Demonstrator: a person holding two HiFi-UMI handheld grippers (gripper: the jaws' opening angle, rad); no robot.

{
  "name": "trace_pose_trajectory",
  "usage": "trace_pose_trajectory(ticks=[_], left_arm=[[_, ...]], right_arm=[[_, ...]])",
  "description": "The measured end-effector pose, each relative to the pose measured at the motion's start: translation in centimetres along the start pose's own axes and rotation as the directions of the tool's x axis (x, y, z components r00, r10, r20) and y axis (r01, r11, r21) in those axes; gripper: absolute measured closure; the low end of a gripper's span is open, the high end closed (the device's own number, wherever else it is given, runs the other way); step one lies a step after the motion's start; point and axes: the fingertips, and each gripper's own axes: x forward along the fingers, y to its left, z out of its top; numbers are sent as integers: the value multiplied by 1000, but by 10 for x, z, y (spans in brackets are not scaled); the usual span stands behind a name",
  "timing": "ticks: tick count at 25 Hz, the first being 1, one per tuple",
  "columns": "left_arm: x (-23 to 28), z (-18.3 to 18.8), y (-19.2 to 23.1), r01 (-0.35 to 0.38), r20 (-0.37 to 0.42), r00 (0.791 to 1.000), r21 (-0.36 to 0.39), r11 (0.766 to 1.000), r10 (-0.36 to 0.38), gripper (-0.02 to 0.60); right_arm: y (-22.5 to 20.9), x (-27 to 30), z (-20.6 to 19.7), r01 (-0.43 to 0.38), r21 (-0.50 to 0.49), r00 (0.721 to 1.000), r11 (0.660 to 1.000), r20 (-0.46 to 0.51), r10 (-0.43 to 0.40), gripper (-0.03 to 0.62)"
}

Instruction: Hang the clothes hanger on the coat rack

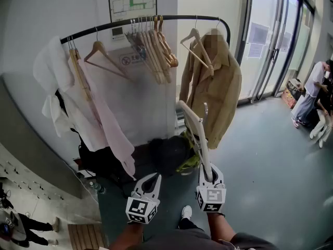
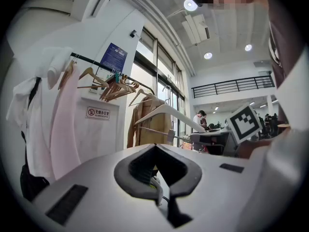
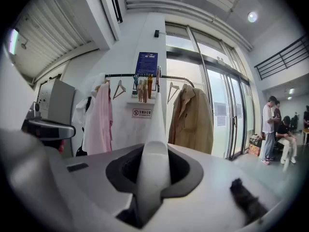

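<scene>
A white plastic hanger (image 1: pixel 195 132) rises up and to the left from my right gripper (image 1: pixel 210 170), which is shut on one of its arms. In the right gripper view the hanger (image 3: pixel 155 144) fills the gap between the jaws of that gripper (image 3: pixel 153 151). The hanger's metal hook (image 1: pixel 206 108) points up in front of the beige coat. The coat rack's black rail (image 1: pixel 156 19) runs overhead, well above and beyond the hanger. My left gripper (image 1: pixel 155 177) is beside the right one, shut with nothing in it. The left gripper view shows that gripper (image 2: pixel 155 146) and the hanger (image 2: pixel 166 111) to its right.
On the rail hang a white garment (image 1: pixel 52 72), a pink garment (image 1: pixel 106 119), several wooden hangers (image 1: pixel 158 48) and a beige coat (image 1: pixel 210 87). Dark bags (image 1: pixel 166 152) lie at the rack's foot. Glass doors (image 1: pixel 270 40) and people (image 1: pixel 312 92) are to the right.
</scene>
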Motion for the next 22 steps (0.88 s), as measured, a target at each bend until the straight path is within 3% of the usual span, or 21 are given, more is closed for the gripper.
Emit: trace_pose_trajectory(ticks=[12,22], left_arm=[[116,24,30,-96,-5,995,-7,995,96,575],[149,16,77,-190,-21,982,-36,981,189,575]], right_arm=[[-58,104,13,-79,-14,997,997,-11,78,525],[-64,176,33,-123,-7,992,992,10,123,525]])
